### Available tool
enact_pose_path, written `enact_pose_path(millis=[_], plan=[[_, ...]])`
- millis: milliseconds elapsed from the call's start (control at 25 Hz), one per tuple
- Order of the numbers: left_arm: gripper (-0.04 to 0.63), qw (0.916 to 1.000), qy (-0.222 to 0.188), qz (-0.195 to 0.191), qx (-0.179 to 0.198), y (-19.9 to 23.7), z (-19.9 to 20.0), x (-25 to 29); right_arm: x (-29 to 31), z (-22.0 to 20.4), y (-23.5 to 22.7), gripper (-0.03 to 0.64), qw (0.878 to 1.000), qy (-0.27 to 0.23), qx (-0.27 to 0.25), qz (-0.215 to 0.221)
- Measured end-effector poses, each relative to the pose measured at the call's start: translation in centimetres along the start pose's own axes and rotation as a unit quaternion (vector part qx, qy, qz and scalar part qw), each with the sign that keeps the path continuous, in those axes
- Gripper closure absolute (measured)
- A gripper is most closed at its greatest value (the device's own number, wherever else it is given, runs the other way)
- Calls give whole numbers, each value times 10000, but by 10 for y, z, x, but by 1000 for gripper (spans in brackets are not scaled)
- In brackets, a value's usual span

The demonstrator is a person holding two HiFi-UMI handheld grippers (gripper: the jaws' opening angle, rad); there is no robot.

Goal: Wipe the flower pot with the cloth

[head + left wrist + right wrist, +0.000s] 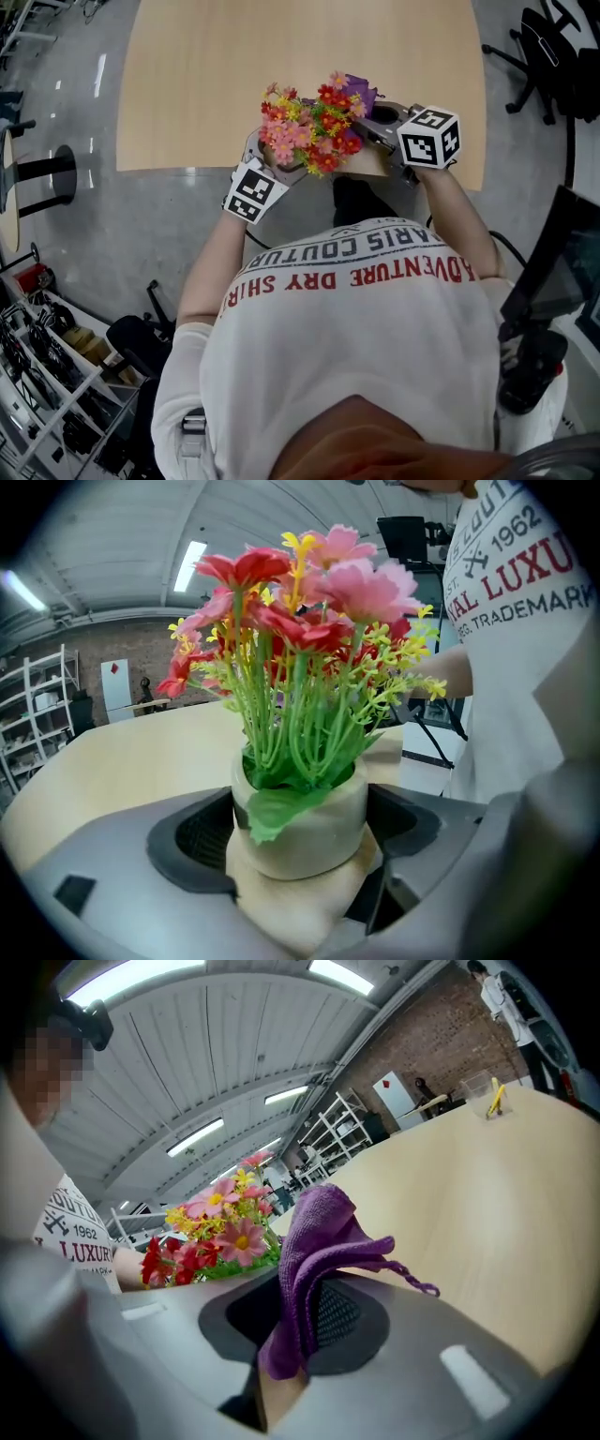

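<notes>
Now: pot in one claw, cloth in the other

The left claw [302, 847] stands wide, its two dark pads set against opposite sides of the flower pot [309, 827], which fills the gap between them and sits upright in the grip. A bunch of red, pink and yellow flowers [300, 621] rises straight above that claw, and one green leaf [274, 810] hangs over the pot's rim toward the camera.

The right claw [292, 1330] is closed down on a purple cloth [317, 1237]. The fabric is pinched between the pads and bunches up above them, with a frayed corner trailing off to the claw's right.

Seen from the head view, the right claw sits just beside the flowers, on the opposite side from the left claw. Both are at the near edge of the pale wooden tabletop [234, 75], which stretches away beyond them.
</notes>
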State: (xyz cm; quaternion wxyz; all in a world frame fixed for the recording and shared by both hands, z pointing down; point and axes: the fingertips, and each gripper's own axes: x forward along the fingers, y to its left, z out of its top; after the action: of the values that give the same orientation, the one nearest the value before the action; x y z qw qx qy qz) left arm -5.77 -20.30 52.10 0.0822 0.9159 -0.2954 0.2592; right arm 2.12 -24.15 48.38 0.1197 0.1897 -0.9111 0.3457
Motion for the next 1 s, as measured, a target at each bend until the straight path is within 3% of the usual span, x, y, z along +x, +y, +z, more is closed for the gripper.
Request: enact_pose_path(millis=[120,320,840,1000], plan=[[146,10000,-23,-56,17,0,0,1,13,-4,-2,572,9993,317,-175,87],[146,9999,-117,-69,17,1,-1,1,22,-7,-12,574,9986,491,55,182],[146,9993,-187,-312,125,3,-3,2,46,-25,-44,574,9850,1662,198,-409],[146,9993,-103,-318,191,4,-4,0,47,-23,-43,572,9845,1687,218,-419]])
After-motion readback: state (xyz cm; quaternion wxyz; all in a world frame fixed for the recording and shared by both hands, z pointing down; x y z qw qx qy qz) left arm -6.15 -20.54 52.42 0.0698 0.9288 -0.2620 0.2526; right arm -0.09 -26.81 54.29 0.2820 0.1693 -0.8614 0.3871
